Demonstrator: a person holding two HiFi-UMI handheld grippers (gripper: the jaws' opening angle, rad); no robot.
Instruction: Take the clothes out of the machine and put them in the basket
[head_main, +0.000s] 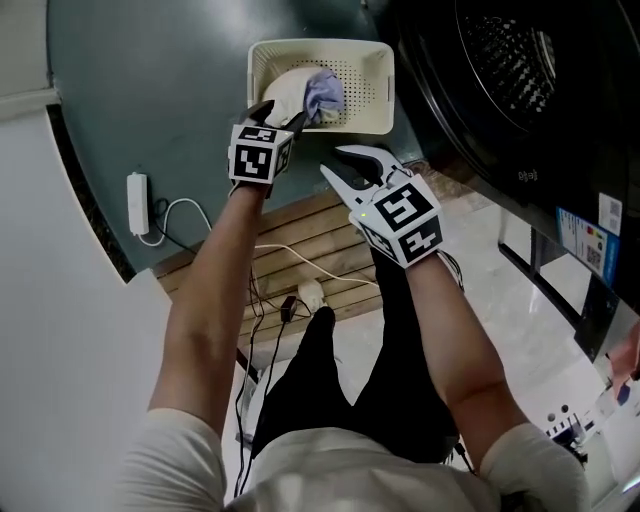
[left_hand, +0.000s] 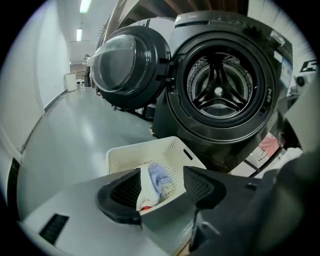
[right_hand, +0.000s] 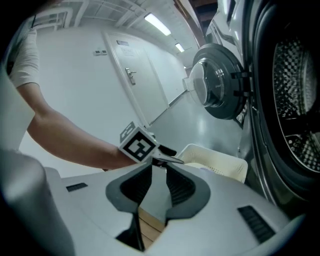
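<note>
Left gripper (head_main: 286, 111) hung over the near side of the basket (head_main: 375, 116) with its jaws apart. The bundle of white and pale blue clothes (head_main: 315, 92) lay inside the basket, a white fold standing close beside one pad but not pinched. To finish the drop cleanly, it would likely do best to hold the jaws wide and lift straight clear so that no fold snagged. The right gripper (head_main: 331, 160), slightly parted on nothing, sat nearer the machine (head_main: 510, 50) and looked better placed to reach into the drum.

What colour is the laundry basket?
Cream-white, dotted with tiny holes. The laundry basket shows best in the head view.
</note>
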